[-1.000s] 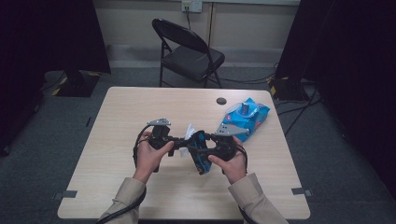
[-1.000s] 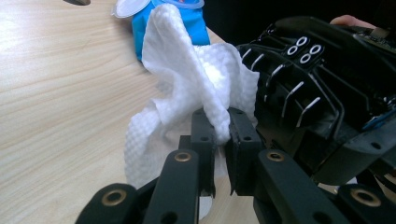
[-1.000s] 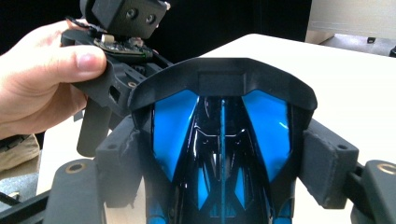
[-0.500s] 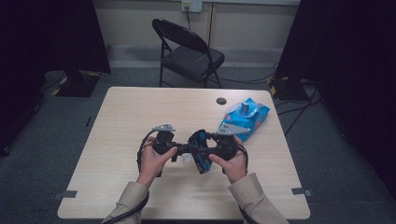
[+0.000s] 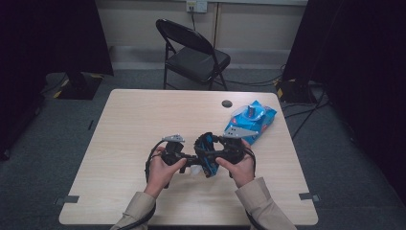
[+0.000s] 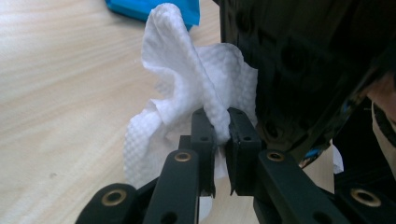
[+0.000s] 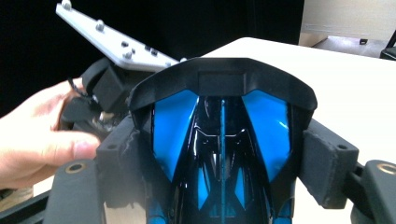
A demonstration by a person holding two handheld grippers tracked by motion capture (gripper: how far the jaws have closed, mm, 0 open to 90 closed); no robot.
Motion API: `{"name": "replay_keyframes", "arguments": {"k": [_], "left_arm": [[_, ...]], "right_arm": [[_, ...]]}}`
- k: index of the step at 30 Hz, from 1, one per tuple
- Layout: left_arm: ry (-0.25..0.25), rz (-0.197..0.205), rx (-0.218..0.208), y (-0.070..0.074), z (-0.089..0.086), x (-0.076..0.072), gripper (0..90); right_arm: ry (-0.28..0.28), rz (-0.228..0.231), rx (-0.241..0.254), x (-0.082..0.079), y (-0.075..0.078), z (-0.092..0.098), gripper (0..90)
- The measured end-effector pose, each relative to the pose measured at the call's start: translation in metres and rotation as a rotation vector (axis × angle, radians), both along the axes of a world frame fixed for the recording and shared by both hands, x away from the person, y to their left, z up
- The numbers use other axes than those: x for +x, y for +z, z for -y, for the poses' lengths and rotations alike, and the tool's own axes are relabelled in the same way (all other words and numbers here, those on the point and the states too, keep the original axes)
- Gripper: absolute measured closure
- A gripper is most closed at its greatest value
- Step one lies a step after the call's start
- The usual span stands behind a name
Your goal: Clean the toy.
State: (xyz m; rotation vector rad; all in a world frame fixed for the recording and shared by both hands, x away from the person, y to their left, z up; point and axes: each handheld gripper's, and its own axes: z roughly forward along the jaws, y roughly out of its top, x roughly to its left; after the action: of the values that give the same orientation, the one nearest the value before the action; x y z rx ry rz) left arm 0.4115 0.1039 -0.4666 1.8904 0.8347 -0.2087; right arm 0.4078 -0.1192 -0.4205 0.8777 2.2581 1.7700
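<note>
Since the earlier frame our left gripper (image 6: pixel 220 140) has sunk toward the table (image 5: pixel 129 124), carrying its white paper towel (image 6: pixel 187 88) down out of the high view's sight. Its jaws pinch a fold of that towel – right beside the black-and-blue toy car (image 7: pixel 222 140). Our right gripper (image 7: pixel 219 158) holds the car, jaws spread wide and clamped on its sides, above the table's near middle.

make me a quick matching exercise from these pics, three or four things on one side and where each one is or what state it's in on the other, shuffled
Things:
1. white paper towel
2. glossy blue and black toy car
3. blue plastic package
4. black folding chair

Places or states:
A. on the floor beyond the table
B. pinched in the left gripper
C. lying at the table's far right
D. gripped between the pads of the right gripper

Pairs: 1-B, 2-D, 3-C, 4-A
</note>
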Motion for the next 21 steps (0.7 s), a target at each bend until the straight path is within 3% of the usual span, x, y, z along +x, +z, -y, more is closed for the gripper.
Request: {"name": "replay_keyframes", "arguments": {"k": [13, 16, 21], "left_arm": [[-0.019, -0.030, 0.018, -0.015, 0.008, -0.010, 82.8], [-0.022, -0.025, 0.036, -0.016, 0.006, -0.009, 82.8], [0.009, -0.014, 0.029, -0.010, -0.005, -0.005, 82.8]], "right_arm": [[-0.014, -0.002, 0.010, 0.001, 0.001, 0.005, 25.5], [-0.017, 0.002, 0.018, 0.002, 0.003, 0.006, 25.5], [-0.021, 0.002, 0.017, 0.002, 0.003, 0.008, 25.5]]}}
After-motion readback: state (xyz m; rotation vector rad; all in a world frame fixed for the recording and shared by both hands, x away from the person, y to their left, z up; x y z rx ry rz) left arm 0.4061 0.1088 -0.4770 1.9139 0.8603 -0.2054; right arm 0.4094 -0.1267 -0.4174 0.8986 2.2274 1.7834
